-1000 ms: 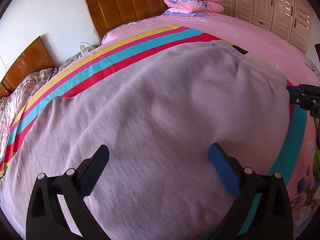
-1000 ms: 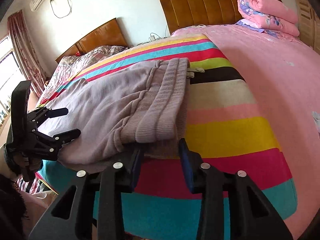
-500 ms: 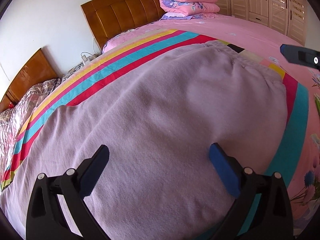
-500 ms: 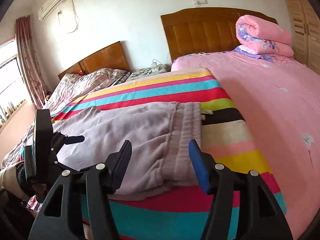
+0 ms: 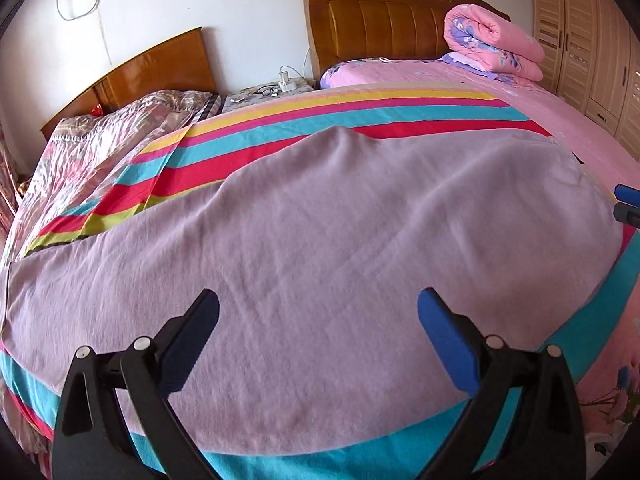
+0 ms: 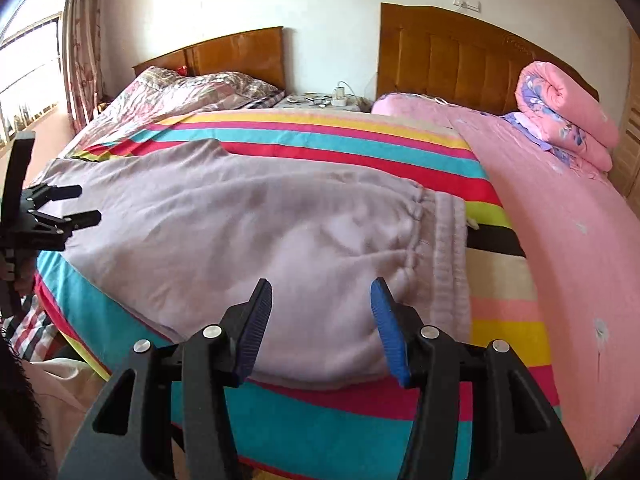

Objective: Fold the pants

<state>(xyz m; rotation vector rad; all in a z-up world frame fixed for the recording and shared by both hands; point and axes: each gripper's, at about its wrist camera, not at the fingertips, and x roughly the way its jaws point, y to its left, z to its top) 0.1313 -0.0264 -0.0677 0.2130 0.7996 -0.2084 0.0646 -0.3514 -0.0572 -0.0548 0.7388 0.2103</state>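
Lilac fleece pants (image 5: 320, 248) lie flat across the striped bedspread (image 5: 360, 120), legs to the left and ribbed waistband (image 6: 450, 264) to the right. My left gripper (image 5: 318, 332) is open and empty, just above the pants' near edge at mid leg. My right gripper (image 6: 322, 324) is open and empty, above the near edge of the seat beside the waistband. The pants also show in the right wrist view (image 6: 248, 232). The left gripper shows at the left of that view (image 6: 68, 208), the right gripper's fingertips at the right edge of the left wrist view (image 5: 628, 204).
A rolled pink quilt (image 5: 492, 44) lies by the wooden headboard (image 5: 384, 20). A second bed (image 6: 180, 88) stands to the left, with a nightstand (image 6: 320, 100) between. Wardrobes (image 5: 580, 40) line the right wall. The bed's front edge is right below both grippers.
Both grippers have tilted up and drawn back from the pants. The right gripper, which was close on the waistband edge, has opened wider and now hovers above it.
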